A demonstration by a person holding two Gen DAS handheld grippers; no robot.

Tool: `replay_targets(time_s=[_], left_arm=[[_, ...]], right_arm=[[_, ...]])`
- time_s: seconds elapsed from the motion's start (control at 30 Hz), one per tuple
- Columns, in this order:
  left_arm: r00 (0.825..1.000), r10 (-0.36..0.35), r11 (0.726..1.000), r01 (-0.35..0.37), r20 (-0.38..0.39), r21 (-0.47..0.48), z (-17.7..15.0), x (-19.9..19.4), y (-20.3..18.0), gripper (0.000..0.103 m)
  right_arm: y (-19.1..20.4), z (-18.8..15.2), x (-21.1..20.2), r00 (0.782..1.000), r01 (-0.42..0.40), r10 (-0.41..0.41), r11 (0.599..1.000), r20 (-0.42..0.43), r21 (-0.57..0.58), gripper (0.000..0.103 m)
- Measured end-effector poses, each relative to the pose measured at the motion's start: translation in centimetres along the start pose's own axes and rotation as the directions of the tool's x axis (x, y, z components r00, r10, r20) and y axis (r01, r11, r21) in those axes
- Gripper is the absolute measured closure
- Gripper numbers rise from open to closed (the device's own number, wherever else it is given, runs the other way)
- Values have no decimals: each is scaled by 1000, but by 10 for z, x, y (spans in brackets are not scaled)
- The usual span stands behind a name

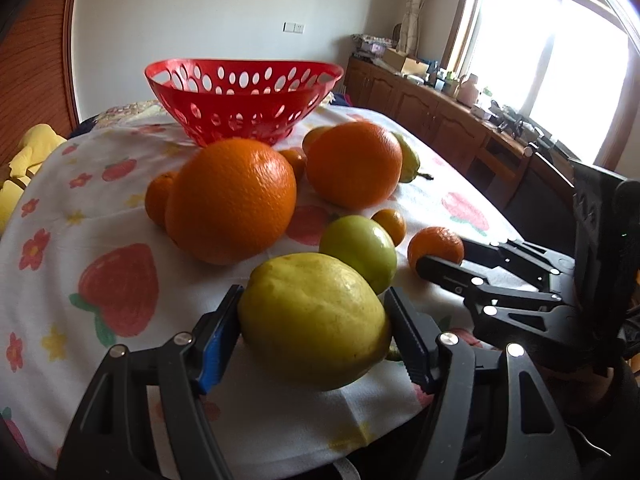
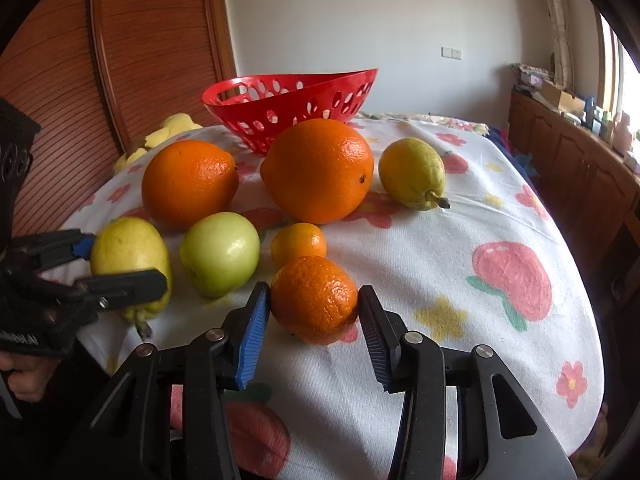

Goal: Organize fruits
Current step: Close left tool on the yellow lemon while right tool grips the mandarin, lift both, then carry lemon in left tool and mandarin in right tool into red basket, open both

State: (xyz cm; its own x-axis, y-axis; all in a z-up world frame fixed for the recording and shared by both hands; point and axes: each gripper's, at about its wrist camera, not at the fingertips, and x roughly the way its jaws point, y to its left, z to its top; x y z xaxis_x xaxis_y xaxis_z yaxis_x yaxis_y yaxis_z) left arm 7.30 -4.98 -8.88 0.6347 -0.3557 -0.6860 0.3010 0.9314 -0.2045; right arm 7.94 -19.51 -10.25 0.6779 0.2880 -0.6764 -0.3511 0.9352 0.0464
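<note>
Between the left gripper fingers sits a yellow lemon, pads clamped on both flanks; the right gripper pinches a mandarin likewise — both probably bound for the empty red basket beyond.

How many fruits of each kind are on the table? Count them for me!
Big oranges: 2
Small oranges: 4
Yellow pears: 2
Green apple: 1
Half-hidden fruit behind a big orange, kind unclear: 1
Total: 10
</note>
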Motion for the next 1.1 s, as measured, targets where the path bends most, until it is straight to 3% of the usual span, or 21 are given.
replay_targets(time_s=[0.5, 0.87, 1.1], left_arm=[[993, -15, 1000, 12, 120, 24, 23, -45, -2, 33], [969, 41, 996, -60, 242, 71, 87, -66, 13, 33], [967, 67, 992, -90, 248, 85, 123, -51, 32, 33]], right_arm=[[-9, 11, -15, 999, -15, 15, 1000, 40, -2, 59], [-8, 78, -35, 989, 9, 5, 996, 146, -94, 59], [-6, 117, -25, 985, 7, 15, 992, 173, -125, 59]])
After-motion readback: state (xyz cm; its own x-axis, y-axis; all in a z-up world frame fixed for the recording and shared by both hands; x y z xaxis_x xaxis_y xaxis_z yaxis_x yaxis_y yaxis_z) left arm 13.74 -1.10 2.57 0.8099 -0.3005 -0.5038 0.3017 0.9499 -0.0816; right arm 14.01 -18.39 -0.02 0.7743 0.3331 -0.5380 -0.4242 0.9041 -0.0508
